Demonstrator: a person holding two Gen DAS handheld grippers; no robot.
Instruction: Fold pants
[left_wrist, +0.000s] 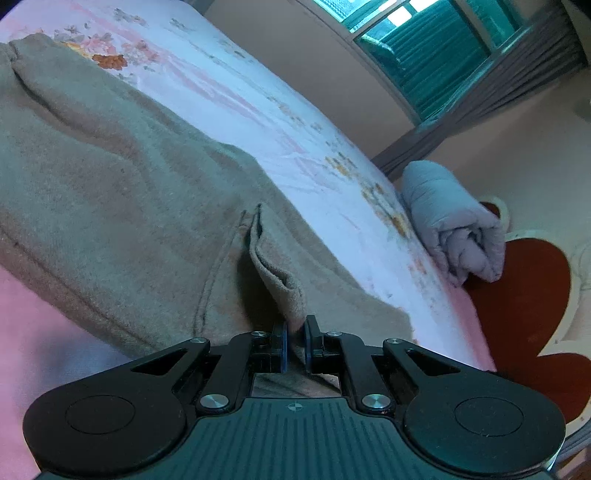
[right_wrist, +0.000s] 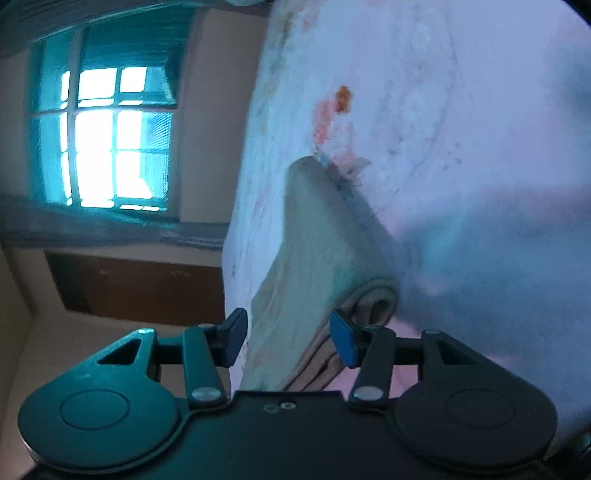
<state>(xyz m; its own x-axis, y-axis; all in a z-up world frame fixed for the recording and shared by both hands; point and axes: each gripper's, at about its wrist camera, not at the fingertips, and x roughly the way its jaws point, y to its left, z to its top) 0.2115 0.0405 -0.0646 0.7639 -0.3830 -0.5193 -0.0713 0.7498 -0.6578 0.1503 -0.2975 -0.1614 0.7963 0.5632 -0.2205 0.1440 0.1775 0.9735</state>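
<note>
Left gripper (left_wrist: 295, 341) clamped on a raised fold of the pants (left_wrist: 110, 177), spread ahead over the bedsheet (left_wrist: 258, 110). Right gripper (right_wrist: 288, 341) spread wide, pants between its jaws, ungripped.

bed sheet (left_wrist: 229, 92) floral | window (right_wrist: 107, 147) bright (teal-tinted) | walls (left_wrist: 295, 48) beige

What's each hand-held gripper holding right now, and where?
Left hand-held gripper pinches a raised fold of the pants. Right hand-held gripper is open, holding nothing.
</note>
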